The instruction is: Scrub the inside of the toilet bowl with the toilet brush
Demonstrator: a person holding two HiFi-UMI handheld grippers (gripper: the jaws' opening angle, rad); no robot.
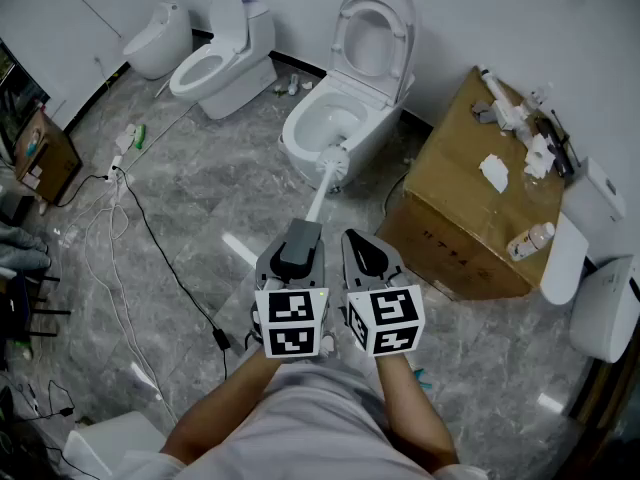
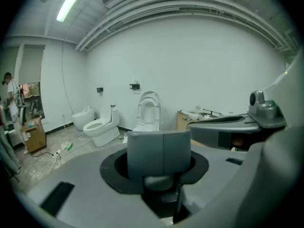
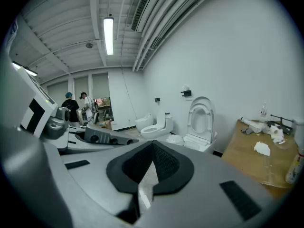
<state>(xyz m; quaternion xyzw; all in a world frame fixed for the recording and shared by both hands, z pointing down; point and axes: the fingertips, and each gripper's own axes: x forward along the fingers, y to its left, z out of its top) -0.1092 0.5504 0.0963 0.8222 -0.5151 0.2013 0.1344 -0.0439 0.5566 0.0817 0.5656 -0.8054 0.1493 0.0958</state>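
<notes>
Ahead of you on the floor stands the toilet, lid up against the wall. The brush runs from your left gripper down to the bowl, with its head at the near rim. From the head view it is hard to say whether the bristles sit inside the bowl or just on its edge.

Your left gripper is clamped on the grey handle end, which fills the space between its jaws in its own view. Your right gripper has its jaws drawn together with nothing between them.

Expect the brush to be light, with a thin, stiff shaft. Held at the far end, the head will likely swing wide with small wrist turns, and the smooth handle may twist in the jaws once the bristles drag. Your right gripper is free to steady the shaft lower down if it wanders.

Mind the rim, which is hard ceramic. The box crowds the toilet's right side, so sweep room is better on the left, where bare floor lies between this toilet and the second toilet. Cables trail well to your left.
</notes>
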